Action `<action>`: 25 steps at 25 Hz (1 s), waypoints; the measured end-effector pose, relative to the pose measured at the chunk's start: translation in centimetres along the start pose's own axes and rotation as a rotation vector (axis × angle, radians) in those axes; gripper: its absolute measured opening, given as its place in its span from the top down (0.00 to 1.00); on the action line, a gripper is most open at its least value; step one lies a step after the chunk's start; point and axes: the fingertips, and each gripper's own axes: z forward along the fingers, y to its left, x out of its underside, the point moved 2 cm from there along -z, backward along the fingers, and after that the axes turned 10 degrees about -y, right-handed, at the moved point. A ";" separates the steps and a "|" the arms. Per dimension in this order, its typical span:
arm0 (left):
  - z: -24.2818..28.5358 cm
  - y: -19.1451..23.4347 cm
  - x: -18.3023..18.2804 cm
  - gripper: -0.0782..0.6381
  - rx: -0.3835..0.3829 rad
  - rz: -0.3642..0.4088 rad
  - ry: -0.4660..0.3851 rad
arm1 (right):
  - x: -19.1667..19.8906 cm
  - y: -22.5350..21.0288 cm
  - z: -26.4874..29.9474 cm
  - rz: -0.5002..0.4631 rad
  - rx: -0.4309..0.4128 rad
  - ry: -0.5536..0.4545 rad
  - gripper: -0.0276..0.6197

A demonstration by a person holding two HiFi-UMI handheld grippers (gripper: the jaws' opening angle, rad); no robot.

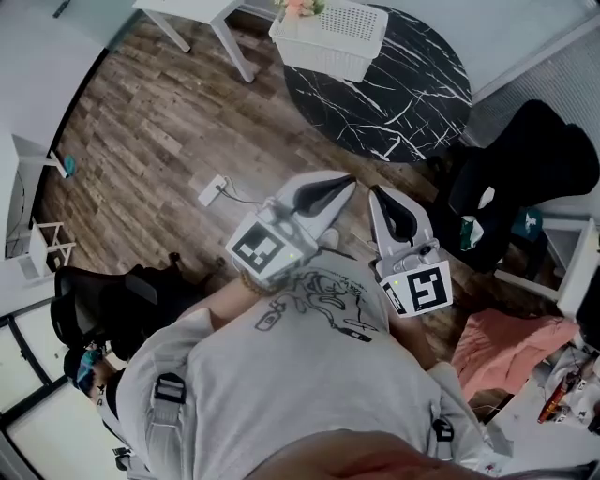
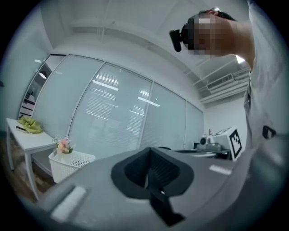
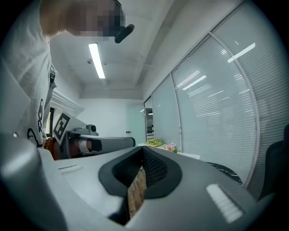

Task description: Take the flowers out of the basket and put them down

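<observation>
The pink flowers (image 1: 302, 7) stand in the white slatted basket (image 1: 333, 39) on a round black marble table (image 1: 412, 89) at the top of the head view. Both grippers are held close to the person's chest, well short of the basket. The left gripper (image 1: 348, 182) is shut and holds nothing; its own view shows the closed left gripper (image 2: 151, 175), with the basket (image 2: 70, 164) and flowers (image 2: 64, 145) far off to the left. The right gripper (image 1: 377, 192) is also shut and empty. Beyond the closed right gripper (image 3: 142, 170) the flowers (image 3: 170, 147) appear small and distant.
A white table (image 1: 187, 11) stands left of the basket, with a yellow-green cloth (image 2: 29, 125) on it. A black chair (image 1: 525, 178) is to the right, a pink cloth (image 1: 511, 342) below it. A floor socket (image 1: 212, 190) lies on the wood floor.
</observation>
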 end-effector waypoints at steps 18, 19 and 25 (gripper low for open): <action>1.9 0.5 0.9 0.89 -0.033 0.015 -0.002 | 0.4 -2.4 -0.1 0.034 -0.026 -0.012 0.95; 2.0 0.7 0.9 0.89 -0.034 0.015 0.001 | 0.4 -2.5 0.1 0.035 -0.029 -0.013 0.95; 3.2 3.3 1.4 0.89 -0.038 0.026 0.004 | 0.9 -3.9 2.0 0.029 -0.036 -0.019 0.95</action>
